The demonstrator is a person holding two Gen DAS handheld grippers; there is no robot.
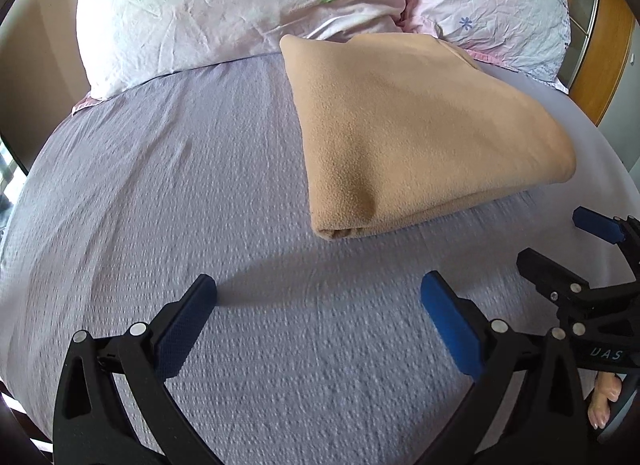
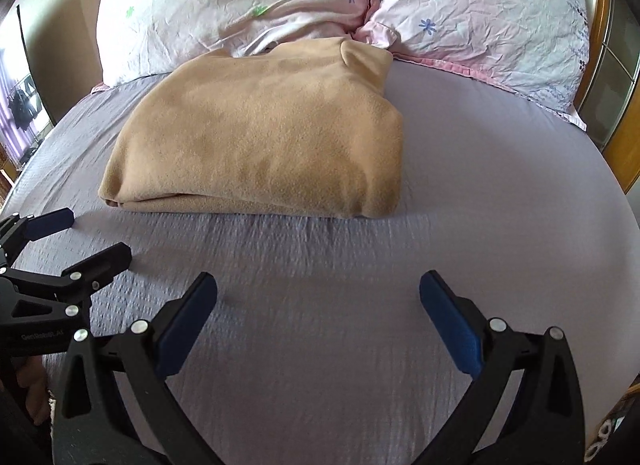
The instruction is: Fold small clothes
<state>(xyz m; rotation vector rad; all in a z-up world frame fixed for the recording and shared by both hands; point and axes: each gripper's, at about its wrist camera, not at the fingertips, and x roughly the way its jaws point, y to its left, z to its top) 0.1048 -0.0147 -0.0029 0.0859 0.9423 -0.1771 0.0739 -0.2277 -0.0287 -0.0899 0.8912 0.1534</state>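
A tan fleece garment (image 1: 416, 129) lies folded into a thick rectangle on the grey bed sheet (image 1: 180, 193), its far edge against the pillows. It also shows in the right wrist view (image 2: 264, 133). My left gripper (image 1: 318, 297) is open and empty, above the sheet just short of the garment's near edge. My right gripper (image 2: 318, 297) is open and empty, also short of the near edge. The right gripper shows at the right edge of the left wrist view (image 1: 560, 239), and the left gripper at the left edge of the right wrist view (image 2: 86, 235).
Two pink floral pillows (image 1: 224, 9) (image 2: 492, 13) lie at the head of the bed behind the garment. A wooden bed frame (image 2: 612, 133) runs along the right side. A wall (image 1: 36, 73) is on the left.
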